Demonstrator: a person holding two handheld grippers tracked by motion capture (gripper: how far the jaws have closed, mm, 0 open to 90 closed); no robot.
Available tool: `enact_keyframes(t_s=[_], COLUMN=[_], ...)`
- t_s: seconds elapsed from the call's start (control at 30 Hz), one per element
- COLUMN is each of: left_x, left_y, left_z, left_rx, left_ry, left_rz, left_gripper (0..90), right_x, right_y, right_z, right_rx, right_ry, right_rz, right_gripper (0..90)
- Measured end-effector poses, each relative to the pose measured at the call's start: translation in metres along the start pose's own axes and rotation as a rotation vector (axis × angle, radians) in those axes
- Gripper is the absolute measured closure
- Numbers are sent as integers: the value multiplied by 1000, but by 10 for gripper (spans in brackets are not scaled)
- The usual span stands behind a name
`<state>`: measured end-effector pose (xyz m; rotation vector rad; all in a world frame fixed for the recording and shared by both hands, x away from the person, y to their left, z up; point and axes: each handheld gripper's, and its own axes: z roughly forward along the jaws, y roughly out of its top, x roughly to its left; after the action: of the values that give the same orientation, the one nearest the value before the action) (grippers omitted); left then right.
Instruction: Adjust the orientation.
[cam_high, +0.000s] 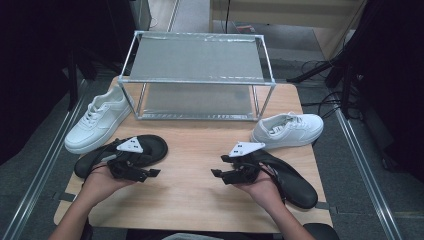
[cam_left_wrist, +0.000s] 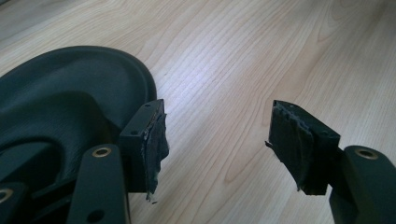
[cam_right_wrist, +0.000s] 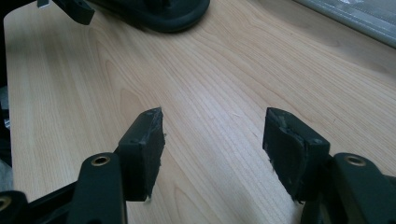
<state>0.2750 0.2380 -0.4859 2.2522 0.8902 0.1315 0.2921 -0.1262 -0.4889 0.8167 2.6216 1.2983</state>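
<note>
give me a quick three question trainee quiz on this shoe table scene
1. True or false: the left gripper is shut on the black rubber sandal by the left hand.
2. How many white lace-up sneakers are on the light wooden table? A) one B) two C) three
3. Fill in: the two-tier metal shoe rack has ____ shoes on it.

Key: 1 false, its jaws are open with bare table between them. 2 B, the left white sneaker and the right white sneaker. 3 no.
</note>
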Motion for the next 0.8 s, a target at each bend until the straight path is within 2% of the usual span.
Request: enact_keyframes(t_s=[0.3, 0.37, 0.8], left_x=[6, 8, 21], left_y=[-10, -13, -27], left_z=[-16, -20, -38], left_rx=[-25, -30, -51], left_ry=[29, 44, 102], left_rz=[-22, -33, -88], left_gripper=[373, 373, 374], right_x=[0, 1, 2], right_y=[4, 6, 9], right_z=[7, 9, 15], right_rx=[4, 7, 22], right_ry=[20, 31, 44], right_rz=[1, 13, -2], right_gripper=[391, 391, 395])
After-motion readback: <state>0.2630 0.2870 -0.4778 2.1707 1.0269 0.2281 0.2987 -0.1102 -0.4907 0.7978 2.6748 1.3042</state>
